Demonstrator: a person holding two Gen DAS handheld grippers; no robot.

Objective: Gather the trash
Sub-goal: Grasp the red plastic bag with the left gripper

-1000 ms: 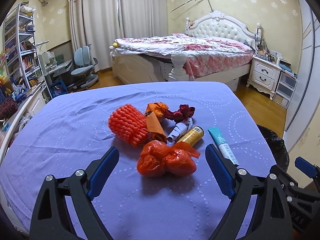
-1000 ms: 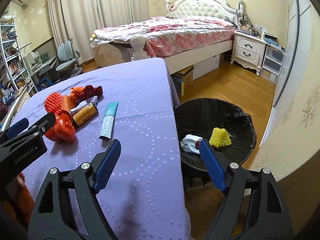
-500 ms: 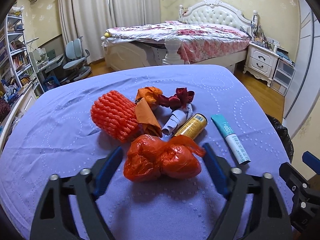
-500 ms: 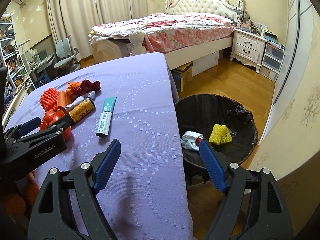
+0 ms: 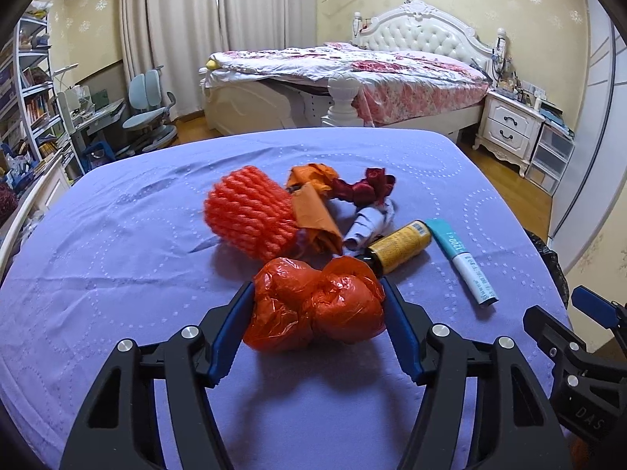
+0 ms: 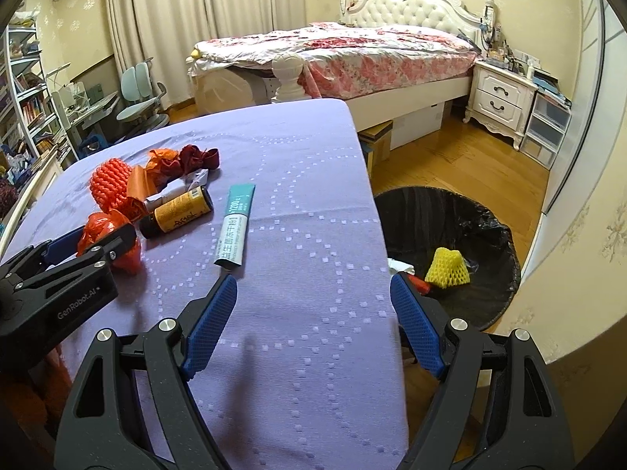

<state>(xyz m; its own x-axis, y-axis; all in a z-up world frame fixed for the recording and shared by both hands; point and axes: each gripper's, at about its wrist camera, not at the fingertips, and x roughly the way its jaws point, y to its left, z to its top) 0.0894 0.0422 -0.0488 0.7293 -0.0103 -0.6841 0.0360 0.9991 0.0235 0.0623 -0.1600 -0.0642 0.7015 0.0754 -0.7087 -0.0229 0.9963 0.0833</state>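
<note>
A crumpled orange-red plastic bag (image 5: 313, 305) lies on the purple tablecloth (image 5: 117, 274). My left gripper (image 5: 316, 286) straddles it, its jaws closing, and both blue pads touch the bag's sides. Behind the bag lie an orange foam net (image 5: 250, 211), orange paper (image 5: 313, 203), a dark red wrapper (image 5: 364, 188), a white paper roll (image 5: 368, 227), a yellow-labelled bottle (image 5: 399, 246) and a teal tube (image 5: 462, 258). My right gripper (image 6: 313, 280) hangs open over the table's right edge with nothing between its fingers. The black-lined bin (image 6: 470, 219) on the floor holds a yellow foam net (image 6: 446, 262).
The bin stands on the wooden floor just right of the table. Beyond the table are a bed (image 5: 352, 74), a white nightstand (image 5: 509, 129), a blue desk chair (image 5: 149, 109) and bookshelves (image 5: 31, 98) on the left.
My left gripper has moved forward and down over the orange-red bag, and its jaws have narrowed from wide apart until the pads meet the bag. The right gripper has stayed put and open.
</note>
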